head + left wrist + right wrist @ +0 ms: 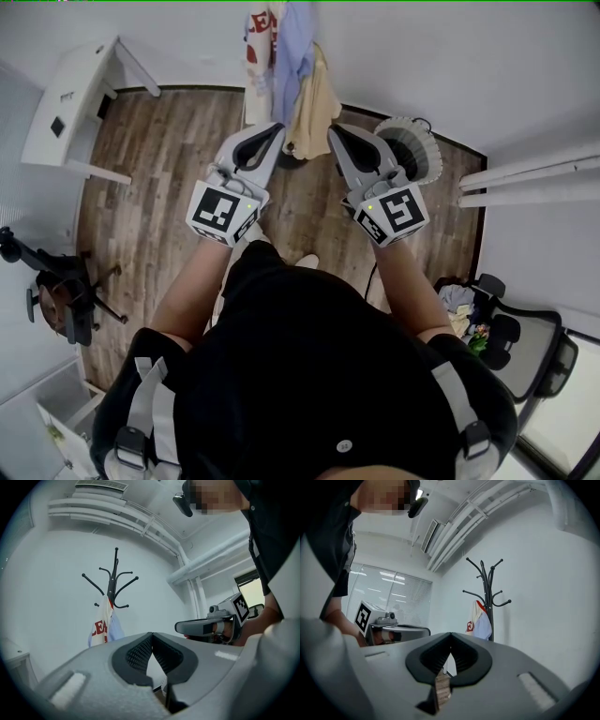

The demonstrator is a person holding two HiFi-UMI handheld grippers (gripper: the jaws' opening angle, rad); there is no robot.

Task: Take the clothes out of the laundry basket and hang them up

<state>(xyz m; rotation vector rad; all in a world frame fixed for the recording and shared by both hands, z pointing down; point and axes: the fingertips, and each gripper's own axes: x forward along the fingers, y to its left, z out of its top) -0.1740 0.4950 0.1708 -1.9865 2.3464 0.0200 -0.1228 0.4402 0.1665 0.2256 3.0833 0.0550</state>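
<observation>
Head view alone: white laundry basket [410, 146]

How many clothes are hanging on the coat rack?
3. Head view: white garment with red print at left, light blue garment in the middle, beige garment at right; more may hide behind.

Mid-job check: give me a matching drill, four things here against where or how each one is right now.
Things:
1 left gripper
2 laundry basket
3 white garment with red print
4 white desk

States or places:
a hanging on the coat rack
b shut, nothing in it
c upper left of the head view
d on the floor, just right of the right gripper

Pairs: 1-b, 2-d, 3-a, 4-c
</observation>
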